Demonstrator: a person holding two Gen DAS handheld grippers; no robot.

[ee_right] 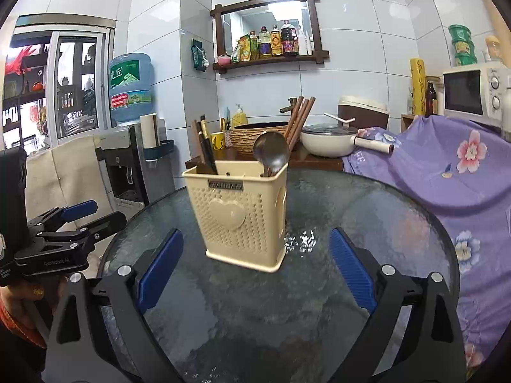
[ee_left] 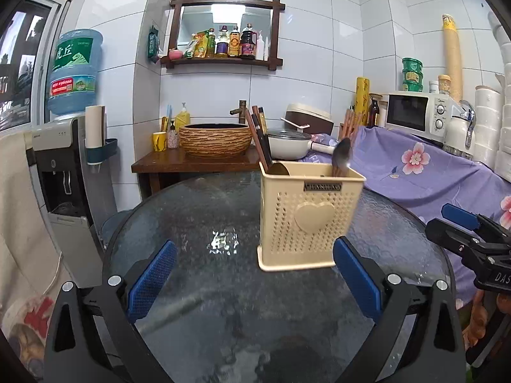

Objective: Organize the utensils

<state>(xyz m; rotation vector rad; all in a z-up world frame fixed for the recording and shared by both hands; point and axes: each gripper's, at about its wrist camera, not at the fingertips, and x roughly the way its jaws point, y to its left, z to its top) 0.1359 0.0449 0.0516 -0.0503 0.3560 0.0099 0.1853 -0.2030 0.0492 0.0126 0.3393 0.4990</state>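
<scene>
Water jug (ee_left: 74, 70) label: "虎丘". Left tool (ee_right: 86, 220) body: "GenRobot.AI".

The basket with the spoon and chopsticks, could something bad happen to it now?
1. The basket is tall and narrow, with the spoon and chopsticks poking out above its rim. A bump from either open tongs, left or right, might tip it.
2. It stands on a glass table, which looks smooth, so a nudge might slide it.
</scene>
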